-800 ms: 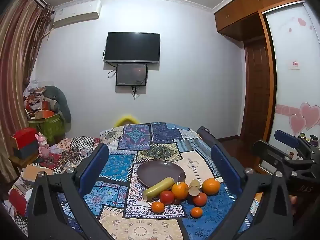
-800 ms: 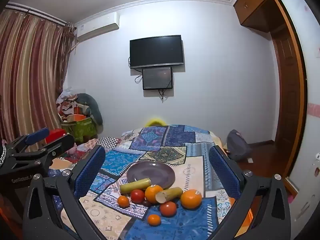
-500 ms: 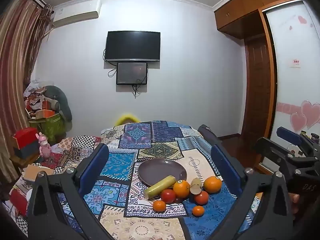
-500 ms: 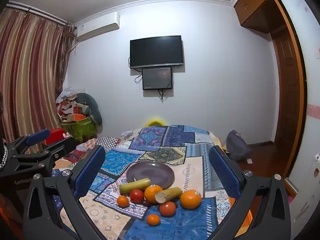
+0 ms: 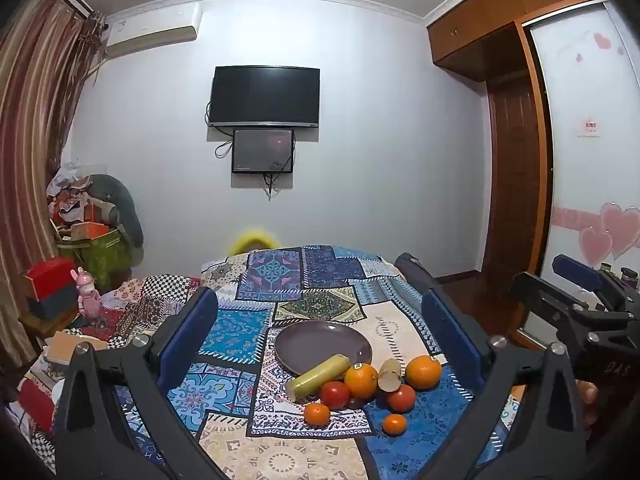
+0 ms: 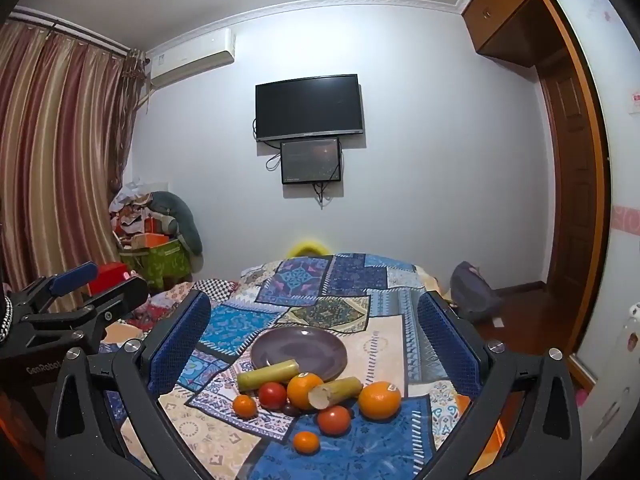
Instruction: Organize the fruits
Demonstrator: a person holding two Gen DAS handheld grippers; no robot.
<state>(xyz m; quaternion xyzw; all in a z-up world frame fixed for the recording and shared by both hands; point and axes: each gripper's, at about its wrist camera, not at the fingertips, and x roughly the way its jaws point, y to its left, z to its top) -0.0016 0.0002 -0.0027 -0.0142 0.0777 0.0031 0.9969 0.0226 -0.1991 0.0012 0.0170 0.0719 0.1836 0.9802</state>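
Note:
A dark purple plate (image 5: 323,346) (image 6: 299,350) lies on the patchwork-covered table. In front of it sits a cluster of fruit: two oranges (image 5: 361,380) (image 5: 423,372), two red tomatoes (image 6: 272,395) (image 6: 334,420), two small mandarins (image 6: 245,406) (image 6: 306,442) and two yellow-green cane pieces (image 6: 268,374) (image 6: 336,391). My left gripper (image 5: 320,308) hovers open above the near table edge, with nothing between its blue pads. My right gripper (image 6: 314,312) hangs open beside it, also with nothing in it. Each gripper shows at the edge of the other's view (image 5: 576,292) (image 6: 80,292).
The tablecloth (image 5: 276,276) runs back toward a yellow chair top (image 5: 253,240). Boxes and clutter (image 5: 92,240) pile up at the left under the curtains. A grey bag (image 6: 474,292) lies on the floor at the right, near the wooden wardrobe (image 5: 516,184).

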